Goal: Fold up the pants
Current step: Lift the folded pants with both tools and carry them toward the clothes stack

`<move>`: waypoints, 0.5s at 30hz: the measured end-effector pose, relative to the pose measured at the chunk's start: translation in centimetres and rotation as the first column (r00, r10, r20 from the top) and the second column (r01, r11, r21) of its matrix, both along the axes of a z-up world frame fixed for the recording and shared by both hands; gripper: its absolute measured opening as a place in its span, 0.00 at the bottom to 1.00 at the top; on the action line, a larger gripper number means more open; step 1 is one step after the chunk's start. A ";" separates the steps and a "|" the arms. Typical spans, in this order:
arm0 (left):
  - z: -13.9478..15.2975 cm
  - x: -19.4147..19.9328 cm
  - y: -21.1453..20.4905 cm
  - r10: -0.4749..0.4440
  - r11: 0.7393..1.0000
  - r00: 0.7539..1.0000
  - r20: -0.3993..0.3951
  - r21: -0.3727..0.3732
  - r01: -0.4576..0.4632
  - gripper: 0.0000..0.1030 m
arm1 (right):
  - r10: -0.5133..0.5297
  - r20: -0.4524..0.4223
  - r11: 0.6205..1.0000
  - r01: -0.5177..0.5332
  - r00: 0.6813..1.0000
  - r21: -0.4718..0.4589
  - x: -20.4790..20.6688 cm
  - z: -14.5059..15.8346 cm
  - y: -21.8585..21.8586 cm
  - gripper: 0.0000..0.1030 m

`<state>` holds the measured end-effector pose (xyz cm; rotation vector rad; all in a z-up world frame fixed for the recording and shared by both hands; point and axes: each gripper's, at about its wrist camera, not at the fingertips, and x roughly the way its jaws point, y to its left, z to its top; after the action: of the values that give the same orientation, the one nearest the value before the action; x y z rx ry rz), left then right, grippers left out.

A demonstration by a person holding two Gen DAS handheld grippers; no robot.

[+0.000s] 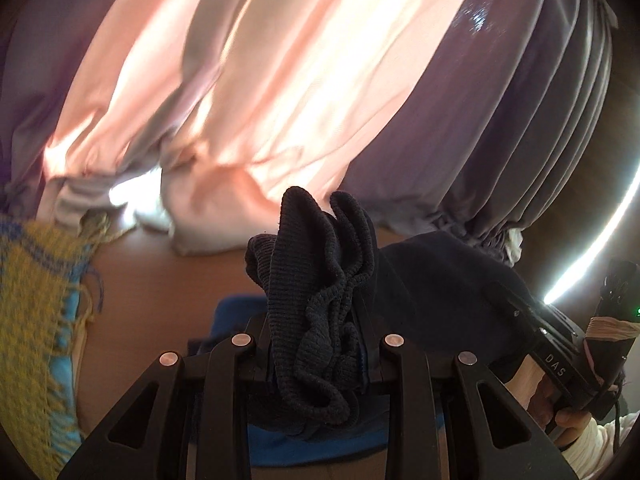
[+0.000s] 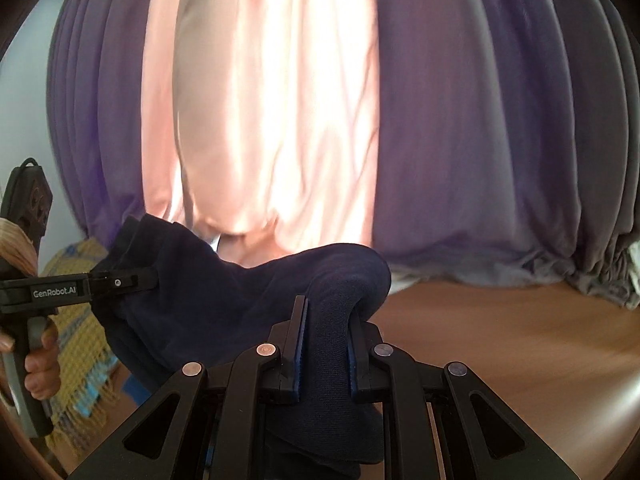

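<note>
Now, line by line:

Pants [image 2: 240, 300]: dark navy, held up off the brown floor [image 2: 500, 340], slung between the two grippers in front of the curtains.

Left gripper [image 1: 320, 332]: fingers pinching a bunched ribbed band, probably waistband or cuff; folds spilling out above and toward the camera.

Right gripper [image 2: 324, 344]: fingers pressed on a thick rolled edge of the same cloth; blue pads showing on either side of it.

Stage, as a guess: lifted and stretched for a fold, not yet laid flat.

Risk, slipping: thick roll in the right fingers, likely to creep out if pulled hard sideways.

Risk, uneven fold: crumpled band on the left, so edges probably misaligned once laid down; several layers caught at once, hard to tell which.

Risk, snagging: fringed yellow and blue blanket [image 1: 36, 320] near on the left, loose threads just beside the hanging cloth.

Risk, sag: slack middle drooping between the grips, liable to double under itself when lowered.

Fabric: soft knit, matte, fleecy on the broad part, coarse ribbing at the band.

Curtains [image 2: 280, 120]: smooth, pleated, pink in the middle, grey-purple on both sides, gathered at the floor on the far side.

Floor: smooth, slightly glossy.
</note>
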<state>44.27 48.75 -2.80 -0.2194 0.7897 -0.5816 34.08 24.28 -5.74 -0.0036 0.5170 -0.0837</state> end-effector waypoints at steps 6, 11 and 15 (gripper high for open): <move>-2.4 -0.2 0.9 -0.012 0.999 0.999 -0.043 0.043 0.014 0.28 | -0.035 -0.055 0.999 0.036 0.998 0.013 -0.4 -2.6 0.7 0.16; -3.4 -0.6 1.2 -0.007 0.998 0.997 -0.072 0.056 0.011 0.32 | -0.100 -0.127 0.995 0.102 0.987 0.013 -0.4 -4.3 0.7 0.19; -4.2 -0.7 1.8 0.032 0.997 0.995 -0.098 0.074 -0.025 0.47 | -0.170 -0.192 0.985 0.169 0.966 -0.023 -0.6 -5.3 0.5 0.38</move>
<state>43.57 50.59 -6.96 -0.1936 0.9007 -0.5171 33.52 24.76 -11.07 0.0264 0.7114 -0.2547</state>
